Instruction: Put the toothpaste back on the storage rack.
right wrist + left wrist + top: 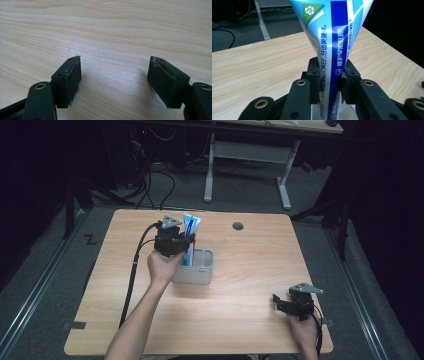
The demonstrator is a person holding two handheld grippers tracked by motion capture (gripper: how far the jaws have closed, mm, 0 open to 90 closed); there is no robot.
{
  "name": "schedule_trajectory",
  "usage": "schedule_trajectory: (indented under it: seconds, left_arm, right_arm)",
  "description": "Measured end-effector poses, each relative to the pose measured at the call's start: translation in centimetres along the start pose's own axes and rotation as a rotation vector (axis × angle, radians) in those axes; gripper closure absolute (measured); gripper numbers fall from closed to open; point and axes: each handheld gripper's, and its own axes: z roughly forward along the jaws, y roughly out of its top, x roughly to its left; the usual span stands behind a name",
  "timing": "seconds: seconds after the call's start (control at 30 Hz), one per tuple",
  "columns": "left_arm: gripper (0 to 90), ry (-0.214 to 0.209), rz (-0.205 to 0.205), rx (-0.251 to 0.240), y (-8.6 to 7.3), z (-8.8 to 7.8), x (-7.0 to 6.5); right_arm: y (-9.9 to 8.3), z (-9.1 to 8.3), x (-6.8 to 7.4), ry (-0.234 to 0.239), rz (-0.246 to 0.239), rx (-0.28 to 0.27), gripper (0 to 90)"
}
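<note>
The left hand-held gripper (329, 82) pinches a light, soft, slippery toothpaste tube (332, 37) at its narrowing middle, upright in a grey holder (196, 270) on the table (250, 270); squeezing harder risks denting it.

Toothpaste tube (190, 231) upright in holder (196, 272), table (250, 270) centre-left.

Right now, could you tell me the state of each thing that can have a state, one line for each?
toothpaste tube: upright, crimped end up, lower end inside the organizer.
organizer: upright on the table, holding the tube in a left compartment.
left gripper: shut on the toothpaste tube.
right gripper: open, nothing between the jaws, low over the table.
</note>
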Motion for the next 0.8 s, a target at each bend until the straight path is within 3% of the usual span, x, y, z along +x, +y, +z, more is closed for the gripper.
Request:
schedule_trajectory:
  seconds: [0.8]
  left_arm:
    - [72.6,0.006,0.003,0.038,-1.6,0.4,-0.2]
  right_arm:
    - [0.0,0.0,-0.1,0.001,-0.003,-0.001,27.5]
